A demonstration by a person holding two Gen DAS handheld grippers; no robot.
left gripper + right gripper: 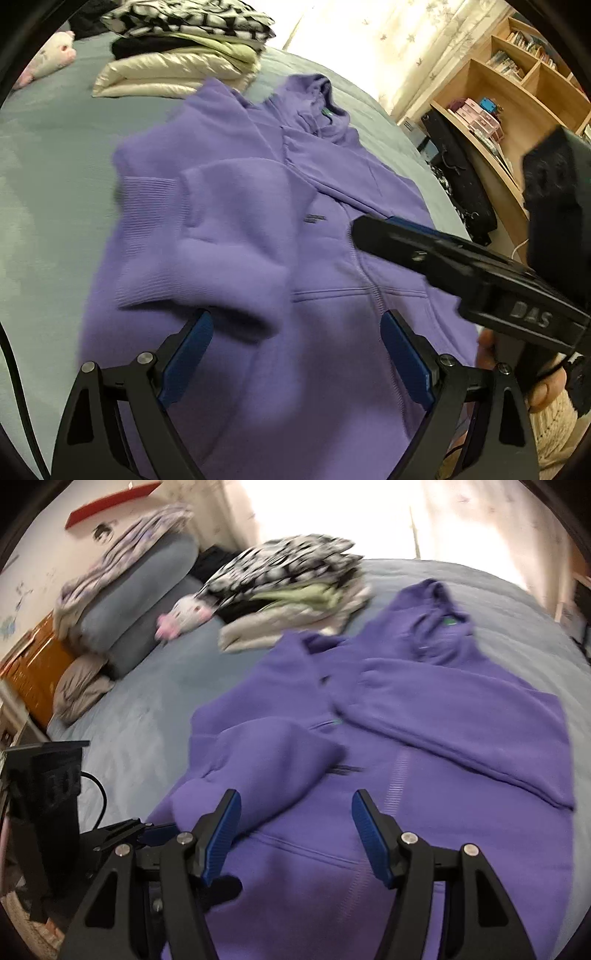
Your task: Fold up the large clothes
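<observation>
- A purple hoodie [258, 229] of thick, soft fleece lies front-up on a grey-blue bed [48, 155], filling the middle of both views, its hood toward 12 o'clock.
- Both sleeves are folded in across the chest; the ribbed cuff [147, 192] at 9 o'clock in the left view shows fine ridges. A pouch pocket seam curves over the lower front.
- The left gripper [295, 354], at 6 o'clock in its own view, stands spread wide and empty, its blue ridged pads above the hem.
- The right gripper [295, 834] is likewise parted with nothing between its pads, just over the pocket.
- At 11 o'clock a stack [177, 48] of folded clothes: glossy cream quilted piece below, black-and-white patterned knit on top.
- A wooden shelf [517, 85] at 2 o'clock.
</observation>
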